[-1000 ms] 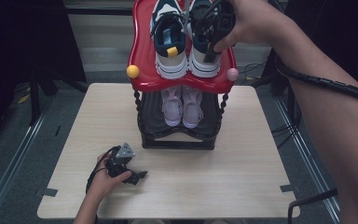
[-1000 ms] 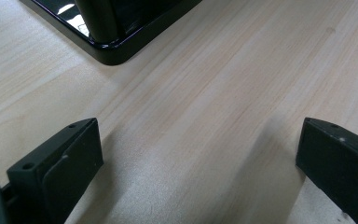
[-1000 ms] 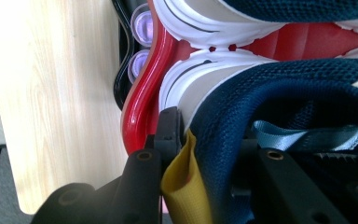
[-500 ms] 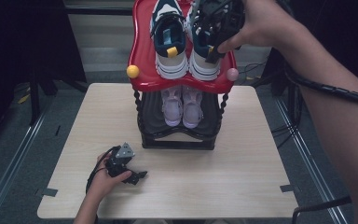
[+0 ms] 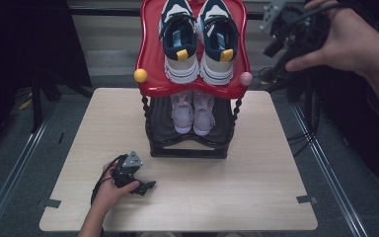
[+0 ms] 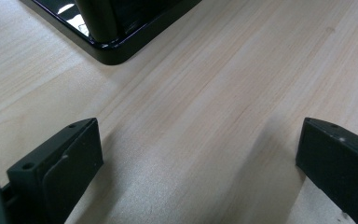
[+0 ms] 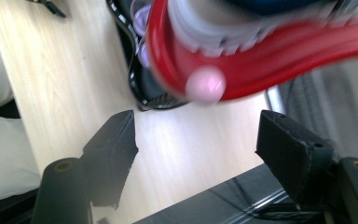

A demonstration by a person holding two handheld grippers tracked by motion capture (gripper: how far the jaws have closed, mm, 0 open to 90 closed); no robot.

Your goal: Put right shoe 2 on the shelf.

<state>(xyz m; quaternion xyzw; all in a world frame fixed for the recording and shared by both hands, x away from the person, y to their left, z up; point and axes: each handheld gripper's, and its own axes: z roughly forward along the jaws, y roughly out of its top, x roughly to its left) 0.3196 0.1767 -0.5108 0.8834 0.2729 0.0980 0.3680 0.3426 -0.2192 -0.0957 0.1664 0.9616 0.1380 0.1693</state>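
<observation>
Looks close to finished, judging by the rack (image 5: 187, 150) at 12 o'clock on the table (image 5: 256, 168).

Holds a navy pair (image 5: 180, 44) on its red top shelf (image 5: 150, 64), side by side, toes toward 6 o'clock. Holds a pink pair (image 5: 183, 111) on the black lower shelf (image 5: 160, 131), also side by side with toes toward 6 o'clock, heels hidden under the red rim. Leaves no free slot on either shelf. No further shoe on the table.

Right tool (image 5: 271, 33): at 3 o'clock from the navy pair, clear of it and out past the table's edge. Has just been spreading its jaws, with nothing between them. Faces the pink knob (image 7: 206, 85) at the shelf's corner in the right gripper view, though blurred there.

Left tool (image 5: 147, 186): resting on the table at 7 o'clock, jaws wide apart over bare wood, gripping nothing, near the corner of the rack's base.

Probably little left beyond drawing the right hand home, and perhaps squaring up the navy pair.
</observation>
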